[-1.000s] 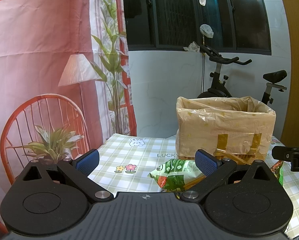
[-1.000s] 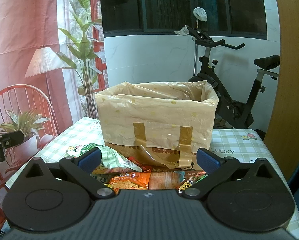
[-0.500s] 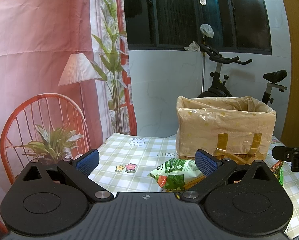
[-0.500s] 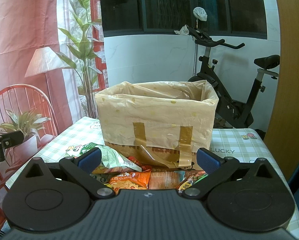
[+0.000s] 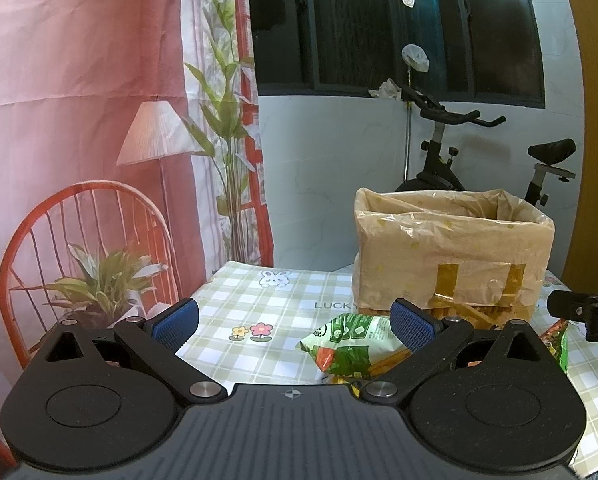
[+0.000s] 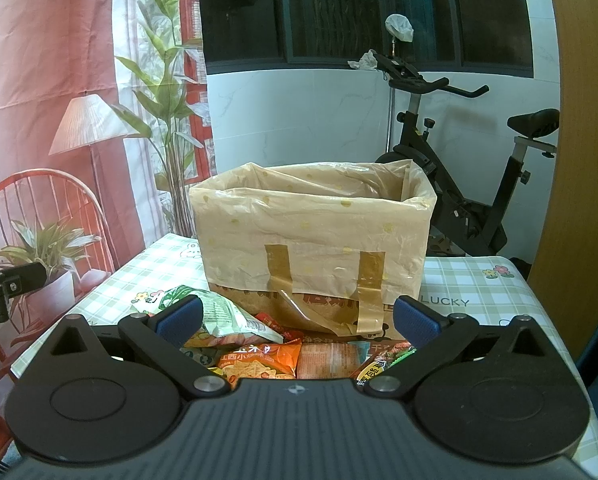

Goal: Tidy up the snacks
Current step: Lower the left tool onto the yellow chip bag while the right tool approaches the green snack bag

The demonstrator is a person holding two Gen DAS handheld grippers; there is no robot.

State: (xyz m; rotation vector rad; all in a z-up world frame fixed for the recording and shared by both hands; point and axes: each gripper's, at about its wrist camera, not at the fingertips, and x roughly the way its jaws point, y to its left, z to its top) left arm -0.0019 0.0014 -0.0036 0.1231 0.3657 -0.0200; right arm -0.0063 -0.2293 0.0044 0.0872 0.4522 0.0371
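A cardboard box [image 6: 315, 240] lined with a yellowish plastic bag stands on the checked table; the left wrist view has the same box [image 5: 451, 256] at the right. A green snack bag [image 5: 347, 340] lies in front of it, the same bag [image 6: 223, 316] showing in the right wrist view. Several orange and red snack packets [image 6: 259, 360] lie under my right gripper [image 6: 297, 318], which is open and holds nothing. My left gripper [image 5: 295, 320] is open too, held above the table left of the green bag. The right gripper's tip [image 5: 579, 310] pokes in at the right edge.
The checked tablecloth [image 5: 259, 312] covers the table [image 6: 479, 292], with bare cloth left of the box. A printed backdrop with a red chair hangs at the left. An exercise bike [image 6: 459, 184] stands behind the table. A wooden panel [image 6: 579, 140] rises at the right.
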